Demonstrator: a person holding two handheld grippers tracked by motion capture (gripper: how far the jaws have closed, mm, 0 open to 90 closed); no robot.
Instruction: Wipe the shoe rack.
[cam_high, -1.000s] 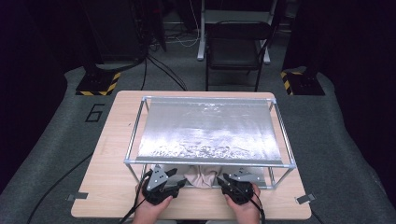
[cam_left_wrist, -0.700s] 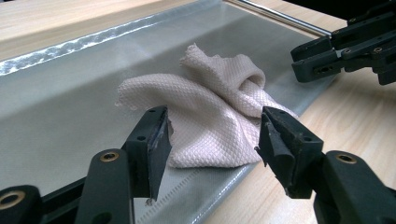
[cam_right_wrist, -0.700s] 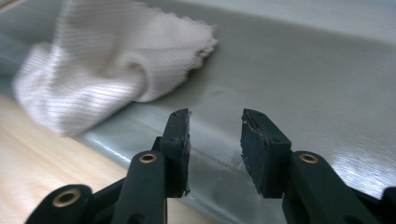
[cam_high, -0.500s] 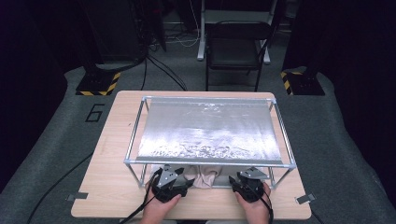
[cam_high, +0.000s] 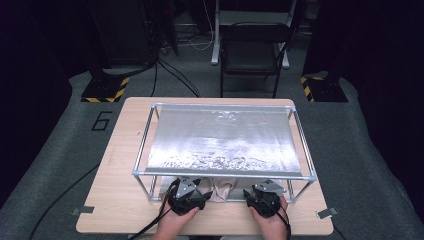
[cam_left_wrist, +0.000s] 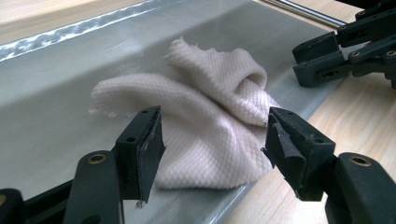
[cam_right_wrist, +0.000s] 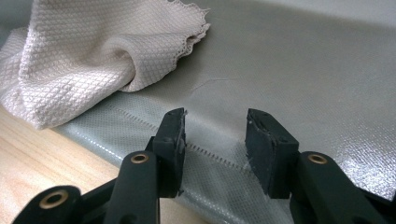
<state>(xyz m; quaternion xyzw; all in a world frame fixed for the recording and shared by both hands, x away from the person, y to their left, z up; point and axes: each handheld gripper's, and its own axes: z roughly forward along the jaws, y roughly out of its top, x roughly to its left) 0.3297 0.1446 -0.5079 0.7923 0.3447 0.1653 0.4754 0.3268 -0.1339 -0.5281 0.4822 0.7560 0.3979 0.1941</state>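
wooden table (cam_high: 120, 200) carries a grey sheet (cam_right_wrist: 303, 70) with crumpled cloth (cam_left_wrist: 205, 121)

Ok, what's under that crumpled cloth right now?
The cloth lies on the grey sheet, near its front edge beside the wooden table. The sheet beneath its folds is covered, so anything there is hidden.

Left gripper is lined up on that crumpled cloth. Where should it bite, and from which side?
Take the cloth at its raised near bulge, coming straight in from the table's front edge. The left gripper already stands open either side of that bulge, which overhangs the grey sheet slightly, so the jaws can close without scraping.
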